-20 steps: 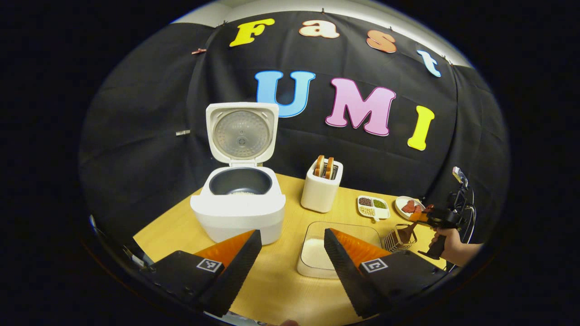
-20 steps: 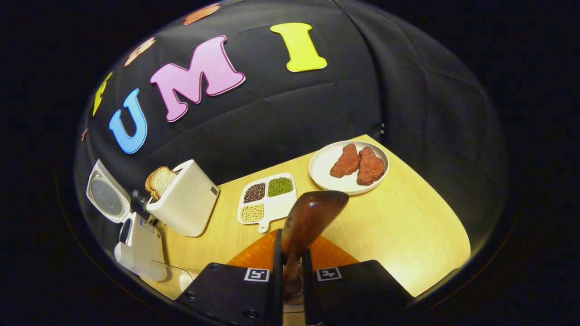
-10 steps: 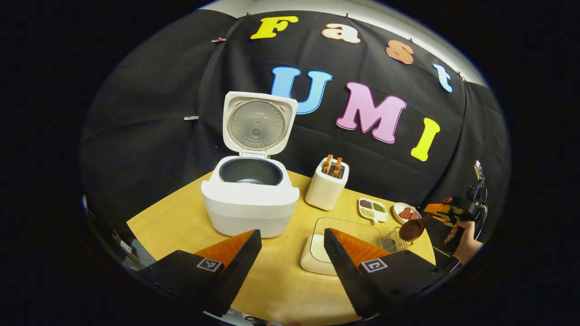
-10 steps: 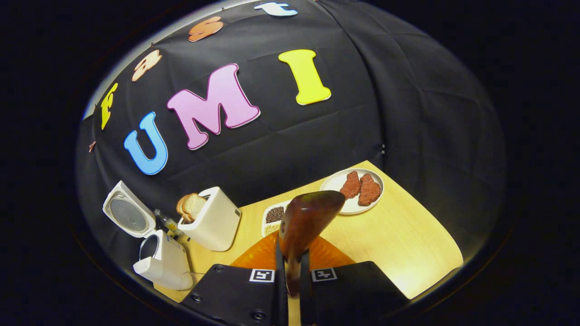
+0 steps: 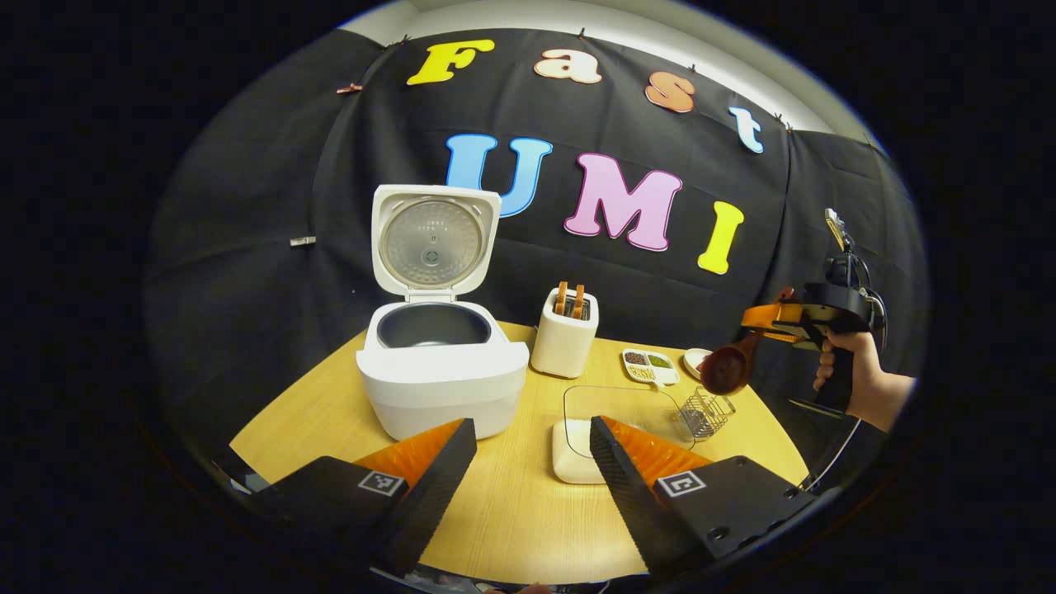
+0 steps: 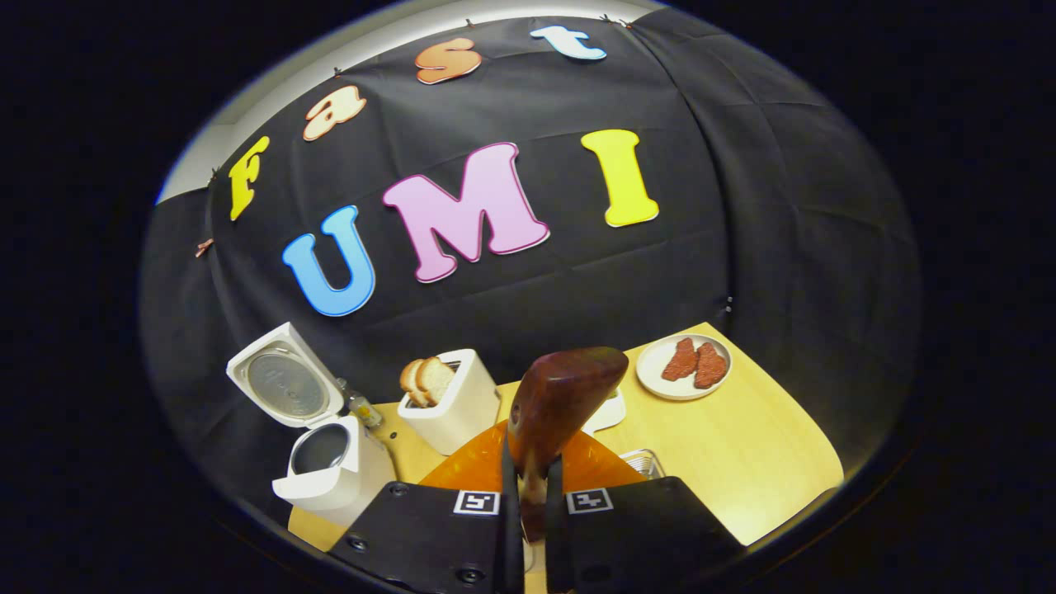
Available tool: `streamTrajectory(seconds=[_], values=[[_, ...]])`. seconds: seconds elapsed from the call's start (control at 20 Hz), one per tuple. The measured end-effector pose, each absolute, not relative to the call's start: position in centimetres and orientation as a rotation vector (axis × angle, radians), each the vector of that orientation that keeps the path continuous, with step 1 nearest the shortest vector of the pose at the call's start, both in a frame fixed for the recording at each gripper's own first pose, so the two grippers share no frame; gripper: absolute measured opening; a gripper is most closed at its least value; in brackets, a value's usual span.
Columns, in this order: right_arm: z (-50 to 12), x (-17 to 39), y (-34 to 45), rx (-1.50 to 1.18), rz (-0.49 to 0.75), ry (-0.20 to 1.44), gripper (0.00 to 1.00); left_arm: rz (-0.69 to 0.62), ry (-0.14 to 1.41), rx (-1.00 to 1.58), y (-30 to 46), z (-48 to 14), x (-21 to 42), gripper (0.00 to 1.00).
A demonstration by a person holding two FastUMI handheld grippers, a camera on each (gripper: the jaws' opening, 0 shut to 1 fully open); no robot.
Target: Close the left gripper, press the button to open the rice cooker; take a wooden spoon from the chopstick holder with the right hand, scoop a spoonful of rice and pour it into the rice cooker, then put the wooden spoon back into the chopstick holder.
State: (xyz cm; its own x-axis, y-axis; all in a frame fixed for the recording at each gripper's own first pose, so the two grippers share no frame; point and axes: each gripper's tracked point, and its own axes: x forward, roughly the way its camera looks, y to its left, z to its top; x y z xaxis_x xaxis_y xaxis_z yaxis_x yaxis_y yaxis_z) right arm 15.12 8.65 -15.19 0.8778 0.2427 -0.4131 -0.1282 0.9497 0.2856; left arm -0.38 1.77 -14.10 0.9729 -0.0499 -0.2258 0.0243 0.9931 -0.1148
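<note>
On a pale wood-grain table, a white, rounded rice cooker stands with its lid raised upright, the ribbed metal inner plate and dark pot exposed. To its right sit a white toaster holding bread slices, a clear rectangular container of rice, a divided dish of grains and a wire chopstick holder. The left gripper hovers low over the table's near edge, its ridged fingers spread wide and holding nothing. At far right, a hand grips the right gripper aloft above the holder, its fingers clamped on the handle of a glossy brown wooden spoon, bowl tilted down toward the holder.
</note>
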Motion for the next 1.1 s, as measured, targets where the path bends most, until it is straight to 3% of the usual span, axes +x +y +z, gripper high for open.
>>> streamTrajectory(seconds=[0.2,0.55,0.9,1.1], values=[[-16.9,14.0,12.7,0.185,0.228,0.454,0.15,-0.046,0.260,-0.190,5.1,-16.1,-1.5,0.96],[-23.7,13.8,14.9,0.062,0.148,0.457,0.15,-0.035,0.313,-0.208,10.5,-19.4,-1.0,0.95],[-29.8,12.9,14.2,-0.078,0.043,0.442,0.14,-0.086,0.378,-0.211,11.2,-22.7,-1.8,0.96],[-31.9,11.1,15.5,-0.093,0.042,0.469,0.15,-0.116,0.411,-0.225,11.0,-23.7,-2.8,0.96]])
